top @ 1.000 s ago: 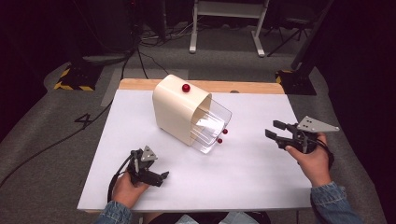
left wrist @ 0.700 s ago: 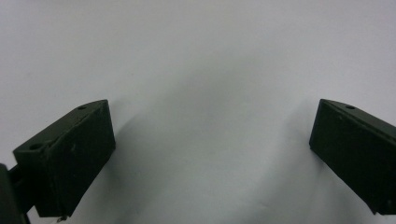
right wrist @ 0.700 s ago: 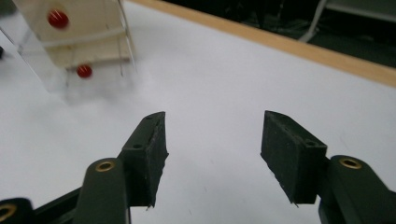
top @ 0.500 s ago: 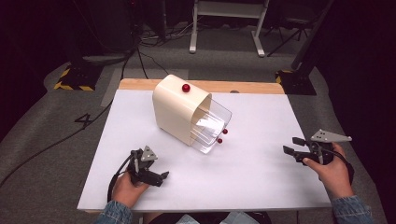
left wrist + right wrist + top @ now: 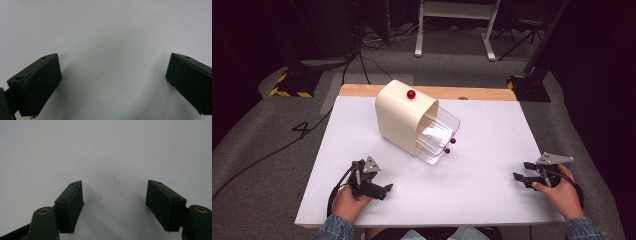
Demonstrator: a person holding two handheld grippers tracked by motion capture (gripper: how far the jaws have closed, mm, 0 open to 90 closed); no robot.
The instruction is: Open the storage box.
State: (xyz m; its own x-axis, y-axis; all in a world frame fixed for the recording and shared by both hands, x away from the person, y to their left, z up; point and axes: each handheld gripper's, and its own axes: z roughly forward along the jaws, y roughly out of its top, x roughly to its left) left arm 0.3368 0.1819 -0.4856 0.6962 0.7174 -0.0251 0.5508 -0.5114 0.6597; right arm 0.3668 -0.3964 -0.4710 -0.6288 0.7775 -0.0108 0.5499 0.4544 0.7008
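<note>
White tabletop [image 5: 482,150] carried a cream-coloured dispenser box [image 5: 399,116] with a red knob [image 5: 411,94] on top and clear drawers [image 5: 439,134] sliding out toward the person, two small red knobs [image 5: 450,145] on their fronts. High view: both grippers sat well apart from the box, near the front edge. Left gripper [image 5: 382,189] rested low on the table, right gripper [image 5: 519,176] at the right side, nothing in either. Risk, as I judged it: drawers stuck out at a tilt, so a careless reach could knock them or tip the light box; small knobs would slip from wide pads.

Left gripper view: left gripper [image 5: 112,80] jaws stood wide apart over bare white surface, holding nothing and touching nothing I could tell.

Right gripper view: right gripper [image 5: 115,202] jaws were spread with nothing between them, having just been opening; faint specks on the surface below. Whether the tips touched the table was unclear.
</note>
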